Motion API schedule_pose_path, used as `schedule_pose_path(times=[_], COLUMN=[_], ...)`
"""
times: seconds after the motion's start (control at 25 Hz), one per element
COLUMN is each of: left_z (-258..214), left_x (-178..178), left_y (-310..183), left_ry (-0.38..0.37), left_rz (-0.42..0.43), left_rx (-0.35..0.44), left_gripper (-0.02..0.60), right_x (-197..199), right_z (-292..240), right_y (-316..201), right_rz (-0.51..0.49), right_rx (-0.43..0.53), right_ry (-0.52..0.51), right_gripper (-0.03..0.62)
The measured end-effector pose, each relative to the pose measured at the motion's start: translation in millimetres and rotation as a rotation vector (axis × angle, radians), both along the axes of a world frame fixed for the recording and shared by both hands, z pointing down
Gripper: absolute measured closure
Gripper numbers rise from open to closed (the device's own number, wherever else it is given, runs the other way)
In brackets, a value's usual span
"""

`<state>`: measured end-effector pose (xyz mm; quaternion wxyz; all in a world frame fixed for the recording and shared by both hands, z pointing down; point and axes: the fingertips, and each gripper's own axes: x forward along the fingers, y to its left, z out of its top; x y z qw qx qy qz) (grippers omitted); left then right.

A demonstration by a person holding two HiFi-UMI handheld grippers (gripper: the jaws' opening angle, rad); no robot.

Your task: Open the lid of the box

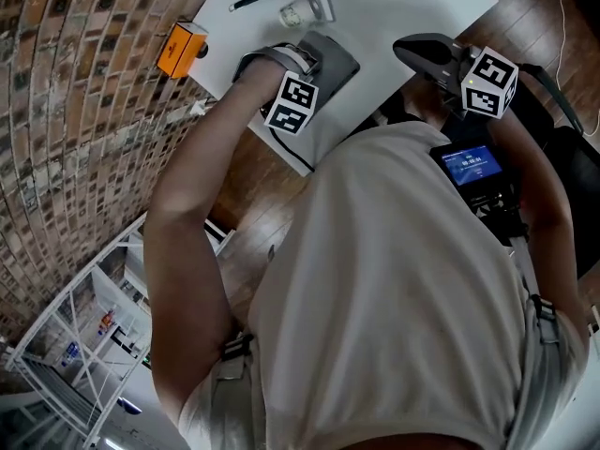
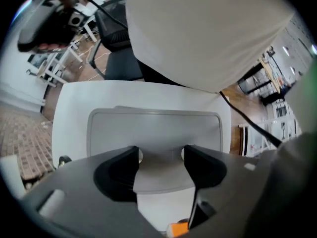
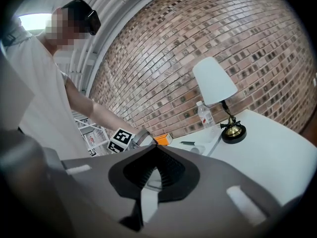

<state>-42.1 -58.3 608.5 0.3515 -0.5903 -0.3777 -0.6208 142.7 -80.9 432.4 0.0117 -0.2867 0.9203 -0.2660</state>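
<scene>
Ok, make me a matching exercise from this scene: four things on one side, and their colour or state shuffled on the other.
Things:
1 left gripper
2 right gripper
3 box lid
4 lamp shade

Colour or state:
A white
B jaws together
C grey
D jaws apart

Pairs: 1-D, 2-B, 3-C, 4-A

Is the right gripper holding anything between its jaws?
No, in the right gripper view the right gripper has its jaws closed tip to tip with nothing between them.
</scene>
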Motion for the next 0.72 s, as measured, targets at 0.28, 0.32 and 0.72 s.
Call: schedule_pose_path(times=[0.28, 0.32, 0.72], left_z=[-17.1, -14.7, 35.7], left_x=[-54.3, -63.5, -163.1], left_y=[-3.4, -2.2, 68.1], left_ry=[0.104, 0.117, 0.083], left_rz=[-0.569, -0.656, -1.252], left_rx=[-0.016, -0.005, -0.046], left_gripper=[0.291, 0.291, 0.291], right_x=[-36.2, -42.5, -119.3], right_z=[-3.4, -2.7, -12.0], right_y=[-24.8, -28.7, -31.2], right_rz=[-0.137, -0.172, -0.377], right_rx=[0.046, 0.055, 0.075], right_ry=[0.017, 0.023, 0.093], right_gripper=[0.592, 0.592, 0.592])
